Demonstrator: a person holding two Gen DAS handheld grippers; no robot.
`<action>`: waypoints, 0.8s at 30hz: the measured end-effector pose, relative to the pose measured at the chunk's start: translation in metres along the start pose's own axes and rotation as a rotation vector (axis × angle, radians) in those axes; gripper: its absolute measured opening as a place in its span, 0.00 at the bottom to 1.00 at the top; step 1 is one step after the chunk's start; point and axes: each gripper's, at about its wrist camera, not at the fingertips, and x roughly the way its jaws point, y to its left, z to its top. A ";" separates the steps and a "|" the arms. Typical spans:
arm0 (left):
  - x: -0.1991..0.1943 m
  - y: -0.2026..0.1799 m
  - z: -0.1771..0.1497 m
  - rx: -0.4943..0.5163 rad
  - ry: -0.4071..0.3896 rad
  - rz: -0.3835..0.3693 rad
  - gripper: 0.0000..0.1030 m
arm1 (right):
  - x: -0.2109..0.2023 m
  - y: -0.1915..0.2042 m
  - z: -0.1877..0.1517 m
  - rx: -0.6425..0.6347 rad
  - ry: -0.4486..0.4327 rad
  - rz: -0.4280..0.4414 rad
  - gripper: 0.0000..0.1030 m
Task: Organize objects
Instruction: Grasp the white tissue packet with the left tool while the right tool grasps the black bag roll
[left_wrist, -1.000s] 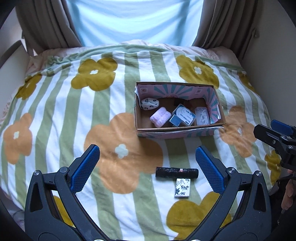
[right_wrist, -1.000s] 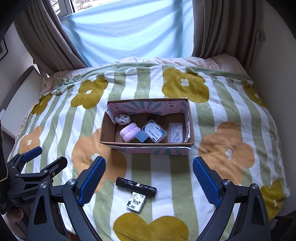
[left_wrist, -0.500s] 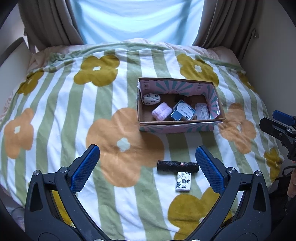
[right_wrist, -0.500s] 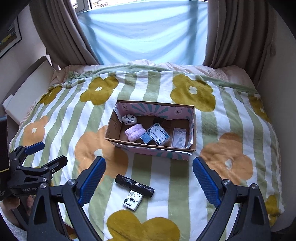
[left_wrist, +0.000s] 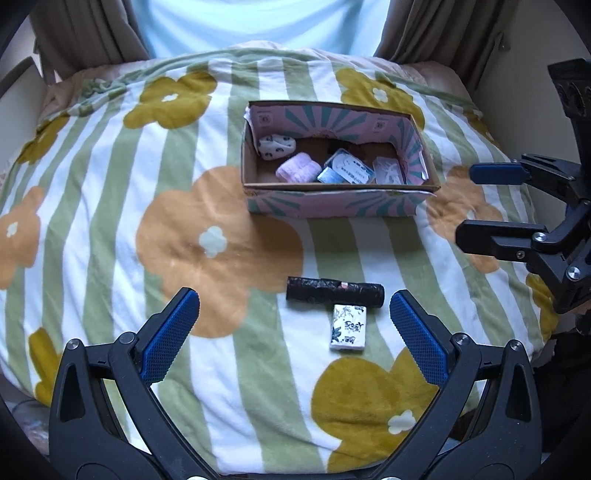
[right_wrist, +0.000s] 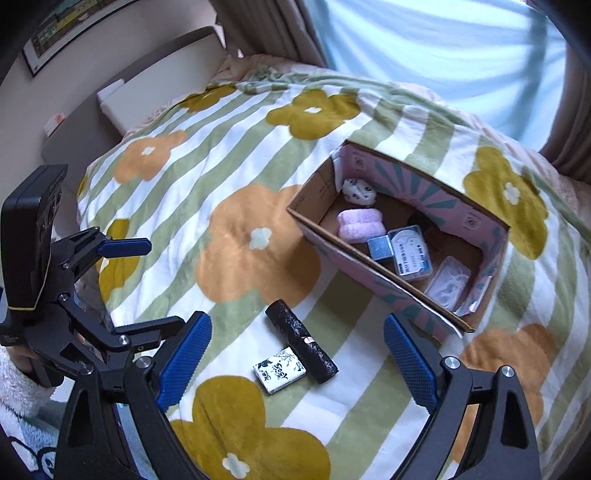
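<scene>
both claws gape empty; black roll (right_wrist: 301, 341) lies just ahead, between right claw (right_wrist: 297, 360) fingers.

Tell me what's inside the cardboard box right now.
Inside the cardboard box: a panda-print pouch, pink roll, small blue box, clear labelled case and clear packet. A dark item at the back is partly hidden.

Bed blanket (left_wrist: 110, 229): bears all items.
Cardboard box (left_wrist: 332, 201), far centre: holds, left to right, a spotted pouch (left_wrist: 276, 147), a rolled cloth (left_wrist: 298, 172), a small tin (left_wrist: 349, 171), a clear packet (left_wrist: 388, 170).
Rolled bag (left_wrist: 334, 291): near of the box, well apart.
Patterned pack (left_wrist: 348, 327): touching the roll's near side.
</scene>
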 end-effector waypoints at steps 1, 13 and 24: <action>0.009 -0.004 -0.006 -0.002 0.003 -0.009 0.99 | 0.010 -0.002 -0.003 -0.025 0.016 0.016 0.86; 0.133 -0.059 -0.065 0.039 0.060 -0.039 0.86 | 0.153 -0.028 -0.033 -0.209 0.168 0.208 0.65; 0.184 -0.065 -0.087 0.013 0.092 -0.020 0.66 | 0.212 -0.024 -0.046 -0.342 0.245 0.302 0.39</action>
